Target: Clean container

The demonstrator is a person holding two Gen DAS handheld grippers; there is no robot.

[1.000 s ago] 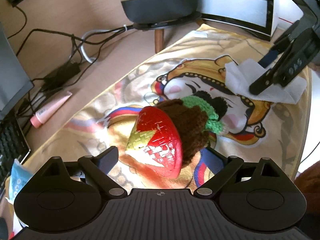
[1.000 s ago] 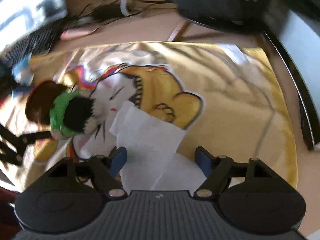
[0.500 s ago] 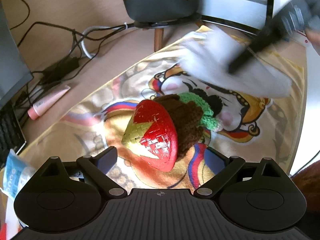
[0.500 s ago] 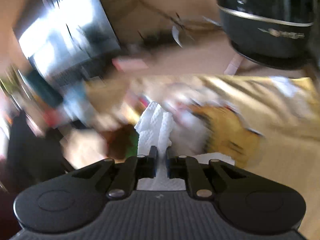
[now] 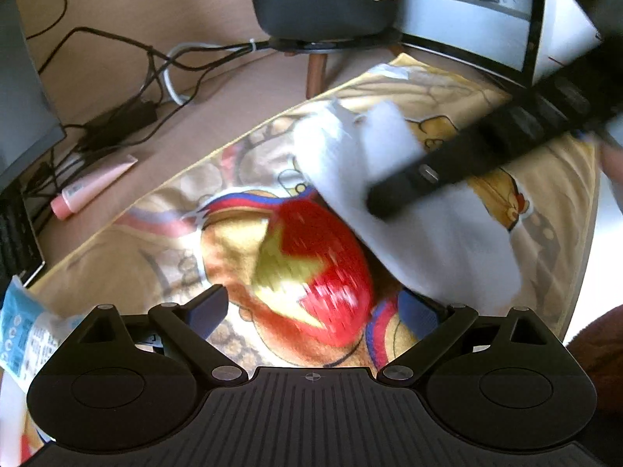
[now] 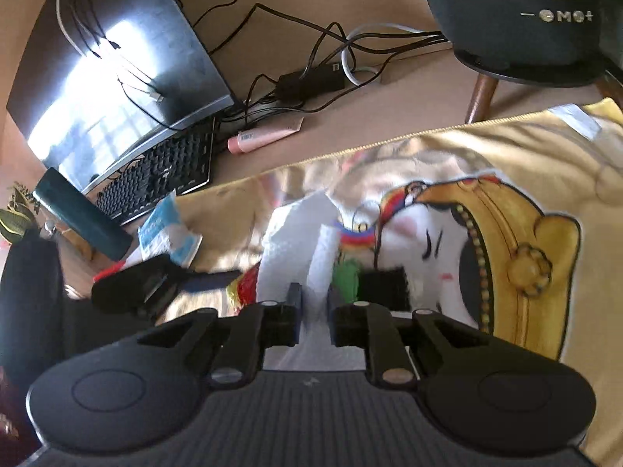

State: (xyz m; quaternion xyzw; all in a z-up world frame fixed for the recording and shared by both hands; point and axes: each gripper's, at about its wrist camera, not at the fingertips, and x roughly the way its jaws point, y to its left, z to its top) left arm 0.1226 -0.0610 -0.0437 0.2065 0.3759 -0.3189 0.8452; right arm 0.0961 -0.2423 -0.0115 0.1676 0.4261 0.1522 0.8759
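The red and yellow container point(image 5: 311, 268) lies on the printed cloth point(image 5: 506, 124) on the desk, between the wide-apart fingers of the left tool point(image 5: 311, 311). The right tool point(image 6: 313, 303) is closed narrow on a white tissue point(image 5: 409, 194), which hangs just beside the container, at its far side.

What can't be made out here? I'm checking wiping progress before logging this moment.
- Left wrist view: the red woven container is motion-blurred; its opening is covered by the white tissue.
- Right wrist view: the container is mostly behind the tissue and the right claw.
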